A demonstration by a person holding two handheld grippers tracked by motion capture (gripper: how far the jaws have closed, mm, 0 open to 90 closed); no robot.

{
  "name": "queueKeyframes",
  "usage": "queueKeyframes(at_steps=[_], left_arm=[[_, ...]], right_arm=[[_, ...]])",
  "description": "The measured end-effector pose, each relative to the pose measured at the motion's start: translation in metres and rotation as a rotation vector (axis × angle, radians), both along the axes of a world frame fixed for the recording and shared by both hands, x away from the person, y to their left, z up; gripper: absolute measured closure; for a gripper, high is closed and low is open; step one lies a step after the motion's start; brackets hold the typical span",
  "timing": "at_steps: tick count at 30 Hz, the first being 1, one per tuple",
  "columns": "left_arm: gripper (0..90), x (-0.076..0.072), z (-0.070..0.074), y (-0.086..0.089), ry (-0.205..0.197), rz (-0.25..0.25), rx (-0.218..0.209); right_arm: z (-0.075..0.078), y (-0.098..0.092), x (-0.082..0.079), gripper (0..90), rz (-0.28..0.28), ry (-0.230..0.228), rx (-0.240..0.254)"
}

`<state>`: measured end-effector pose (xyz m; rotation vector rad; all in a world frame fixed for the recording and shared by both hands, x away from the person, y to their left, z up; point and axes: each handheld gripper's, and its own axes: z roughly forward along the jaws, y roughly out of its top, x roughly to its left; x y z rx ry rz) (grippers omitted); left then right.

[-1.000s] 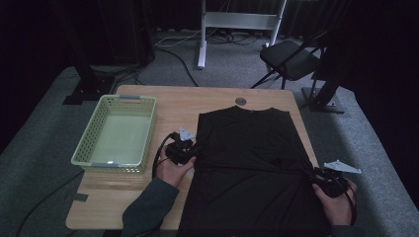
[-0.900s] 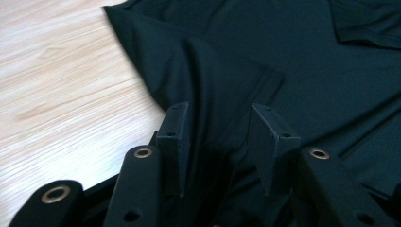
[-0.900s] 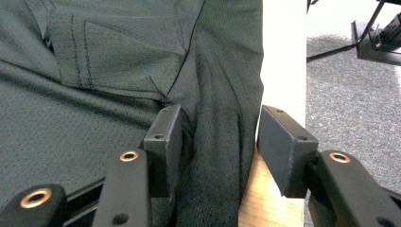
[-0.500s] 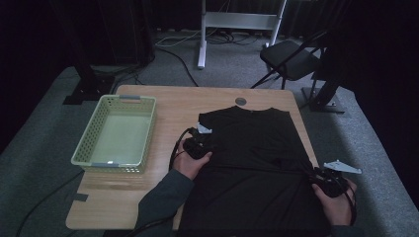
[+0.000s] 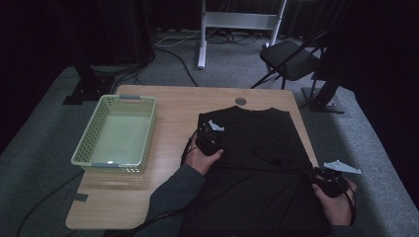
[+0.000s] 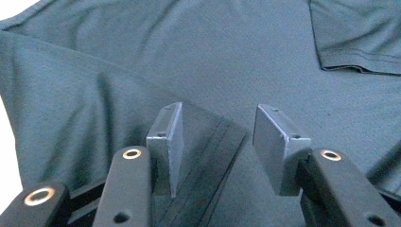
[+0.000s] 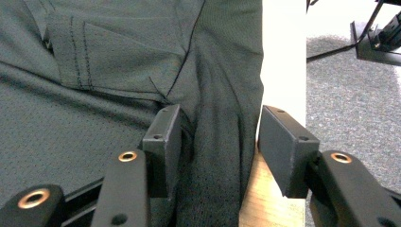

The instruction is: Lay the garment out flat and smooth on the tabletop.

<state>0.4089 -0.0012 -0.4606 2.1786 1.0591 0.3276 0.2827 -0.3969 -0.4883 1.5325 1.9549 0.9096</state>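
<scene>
Folding in hand: black shirt (image 5: 257, 158) spread flat on the wooden table (image 5: 173, 106), covering its right half, collar toward the far edge, lower hem hanging off the near edge.

Left gripper (image 5: 210, 139): over the shirt's left part, near the folded-in sleeve; jaws apart and just been widening, with a hemmed edge lying between them in the left gripper view (image 6: 215, 146), pads not pressing on it.

Right gripper (image 5: 330, 181): at the shirt's right edge, near the table's right side; jaws apart, a rolled fold of cloth standing between them in the right gripper view (image 7: 217, 142), touching the left pad at most, not pinched.

Basket (image 5: 118, 136): pale green, on the table's left half, well apart from the shirt.

Cloth, by the look of it: light, thin, fine mesh knit; soft and limp, bound to sag and drape once lifted; likely a little slick, so prone to slide on itself.

Best hold, as a judgement: on doubled hems, seams or a gathered fold rather than a single flat layer; both sides pinched level to keep a crease straight.

Risk: picking up one layer only, dragging the lower layer along, or bunching the fold.
</scene>
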Motion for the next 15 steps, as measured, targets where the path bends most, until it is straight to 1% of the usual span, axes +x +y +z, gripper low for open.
queueKeyframes(at_steps=[1, 3, 6, 8, 9, 11, 12, 13, 15], left_arm=[[53.7, 0.0002, -0.0008, -0.0015, -0.002, 0.001, 0.005], [53.0, 0.0004, -0.0034, -0.0044, 0.002, 0.005, -0.001], [52.8, 0.0006, -0.0070, -0.0067, 0.007, 0.001, 0.024], [52.9, 0.0002, -0.0080, -0.0079, 0.006, 0.003, 0.030], [55.9, 0.0005, -0.0089, -0.0091, 0.004, 0.002, 0.055], [57.7, 0.0008, -0.0087, -0.0091, 0.002, 0.010, 0.058], [59.9, 0.0013, -0.0083, -0.0087, 0.002, 0.015, 0.062], [67.5, 0.0018, -0.0077, -0.0077, 0.001, 0.026, 0.071], [76.0, 0.0018, -0.0075, -0.0068, 0.000, 0.029, 0.071]], right_arm=[[0.0000, 0.0000, 0.0000, 49.3, 0.000, 0.000, 0.000], [0.0000, 0.0000, -0.0001, 49.3, 0.000, 0.000, 0.001], [0.0000, 0.0001, -0.0001, 49.3, 0.000, 0.000, 0.001], [0.0000, 0.0001, -0.0001, 49.3, 0.000, 0.000, 0.000], [-0.0001, 0.0001, -0.0001, 49.3, 0.000, 0.000, 0.000], [0.0000, 0.0001, -0.0001, 49.3, 0.000, 0.000, 0.000], [0.0000, 0.0001, -0.0001, 49.3, 0.000, 0.000, 0.000], [-0.0001, 0.0001, -0.0001, 49.3, -0.001, 0.000, 0.000], [-0.0001, 0.0001, -0.0001, 49.3, -0.001, -0.001, 0.000]])
